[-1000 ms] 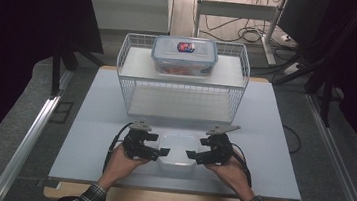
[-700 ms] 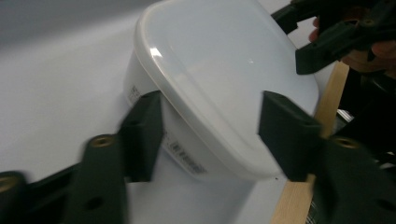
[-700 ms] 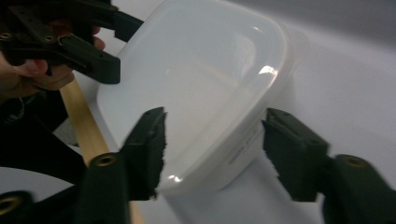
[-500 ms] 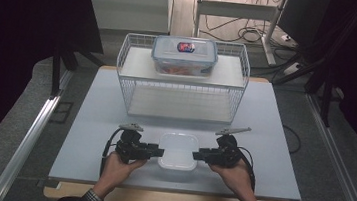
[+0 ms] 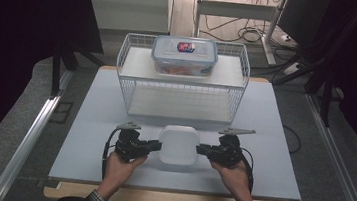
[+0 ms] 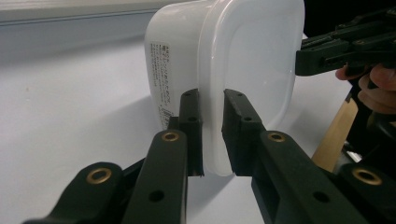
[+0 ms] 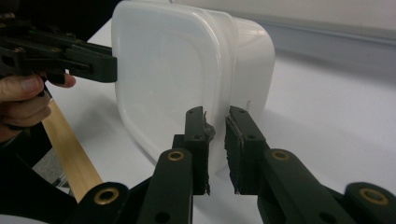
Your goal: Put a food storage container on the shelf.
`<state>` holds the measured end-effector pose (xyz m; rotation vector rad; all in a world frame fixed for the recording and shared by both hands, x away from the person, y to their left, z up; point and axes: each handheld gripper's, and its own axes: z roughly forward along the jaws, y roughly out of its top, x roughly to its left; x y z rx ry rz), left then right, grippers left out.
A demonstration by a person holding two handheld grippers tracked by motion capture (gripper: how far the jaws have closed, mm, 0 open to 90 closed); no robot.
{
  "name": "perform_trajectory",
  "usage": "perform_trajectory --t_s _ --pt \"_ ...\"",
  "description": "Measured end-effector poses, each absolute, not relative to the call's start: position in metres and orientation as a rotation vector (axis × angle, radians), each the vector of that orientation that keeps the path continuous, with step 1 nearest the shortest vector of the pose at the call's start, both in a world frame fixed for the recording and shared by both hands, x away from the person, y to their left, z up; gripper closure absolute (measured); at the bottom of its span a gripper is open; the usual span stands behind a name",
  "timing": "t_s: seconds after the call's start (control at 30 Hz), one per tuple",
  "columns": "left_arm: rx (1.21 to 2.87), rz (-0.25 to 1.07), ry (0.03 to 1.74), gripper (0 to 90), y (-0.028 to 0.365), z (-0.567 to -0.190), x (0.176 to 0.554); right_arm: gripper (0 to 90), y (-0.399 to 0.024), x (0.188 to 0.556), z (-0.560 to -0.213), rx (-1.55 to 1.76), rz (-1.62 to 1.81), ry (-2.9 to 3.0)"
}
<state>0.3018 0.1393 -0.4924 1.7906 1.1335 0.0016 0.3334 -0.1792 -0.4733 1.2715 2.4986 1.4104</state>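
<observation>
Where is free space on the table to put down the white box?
Bare table lies left and right of the wire rack. The rack's lower shelf is also bare. The near middle is crowded: both grippers, left and right, pinch the box rim.

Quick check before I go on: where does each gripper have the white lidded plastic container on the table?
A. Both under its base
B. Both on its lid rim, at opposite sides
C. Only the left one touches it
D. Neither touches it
B: the left gripper and the right gripper each have their jaws closed over the lid rim of the white lidded plastic container, on opposite sides.
</observation>
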Motion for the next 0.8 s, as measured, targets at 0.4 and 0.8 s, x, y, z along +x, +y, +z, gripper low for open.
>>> perform_trajectory --t_s 0.4,0.8 --pt "1.773 0.107 1.084 78.6 0.139 -0.461 0.305 79.3 -0.179 0.336 -0.445 1.169 1.485 2.421" --pt "1.78 0.197 1.042 78.6 0.142 -0.416 0.317 79.3 -0.178 0.351 -0.409 1.096 1.578 2.351"
